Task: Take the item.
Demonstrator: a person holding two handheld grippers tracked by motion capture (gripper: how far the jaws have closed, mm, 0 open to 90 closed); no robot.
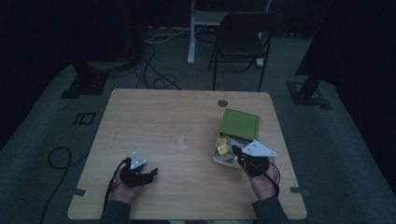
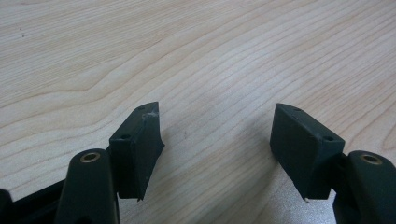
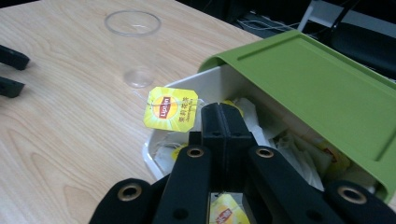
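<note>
Where closed right gripper point(image 3: 223, 116) fingers meet, tea bag string point(image 3: 200, 100) hidden

The closed jaws hide what the right gripper point(image 3: 223, 122) pinches.

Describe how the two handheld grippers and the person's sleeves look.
Both grippers are black, each with two jaws ending in blocky pads, and brass-coloured rivets show at the jaw joints. The left gripper and the right gripper each carry a grey three-cornered plate on top and trail a black cable. The sleeves look dark grey-green.
</note>
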